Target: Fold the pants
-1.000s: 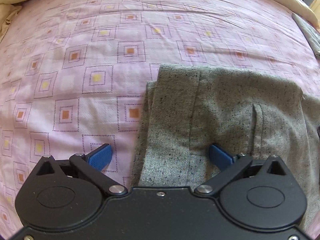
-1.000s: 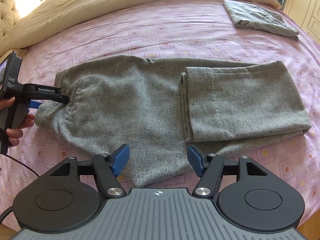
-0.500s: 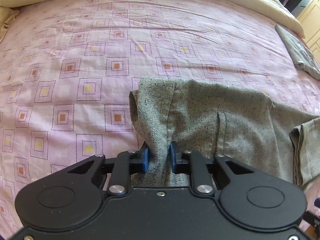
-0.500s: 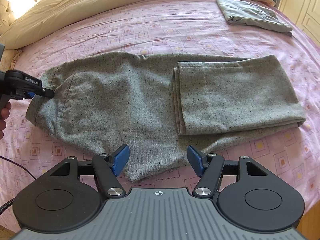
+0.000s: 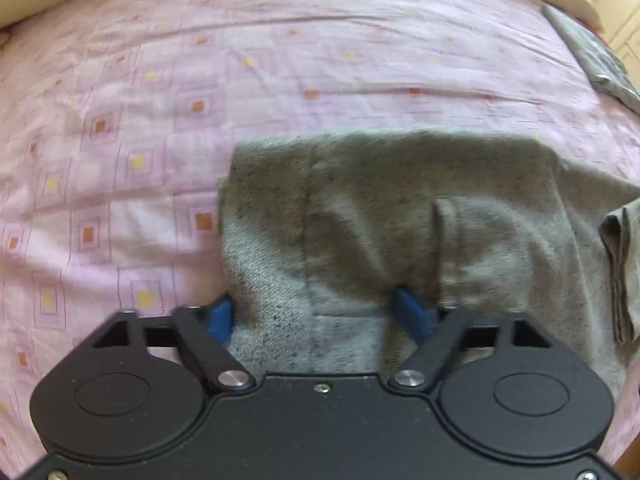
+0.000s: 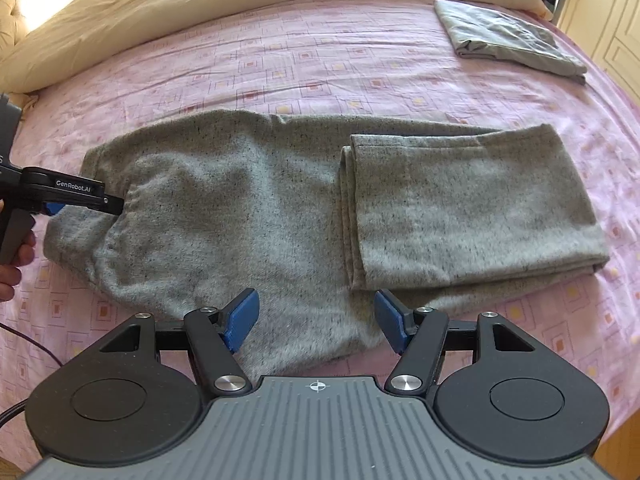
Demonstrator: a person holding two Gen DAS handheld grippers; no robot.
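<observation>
Grey speckled pants [image 6: 248, 208] lie flat across the pink bed, waistband at the left, the legs folded back on themselves into a layered stack [image 6: 472, 208] at the right. My left gripper [image 5: 316, 316] is open, its blue pads either side of the waistband edge [image 5: 304, 240]; it also shows in the right wrist view [image 6: 64, 200] at the pants' left end. My right gripper [image 6: 316, 318] is open and empty over the pants' near edge around the crotch.
The bed has a pink sheet with square prints [image 6: 320, 64]. A cream duvet [image 6: 200, 4] lies along the far side. A separate folded grey garment [image 6: 508, 40] sits at the far right. Wardrobe doors [image 6: 600, 12] stand beyond the bed.
My left gripper, shut on the waistband half a second ago, has opened and let it drop flat. The right gripper stayed open and shifted only slightly.
</observation>
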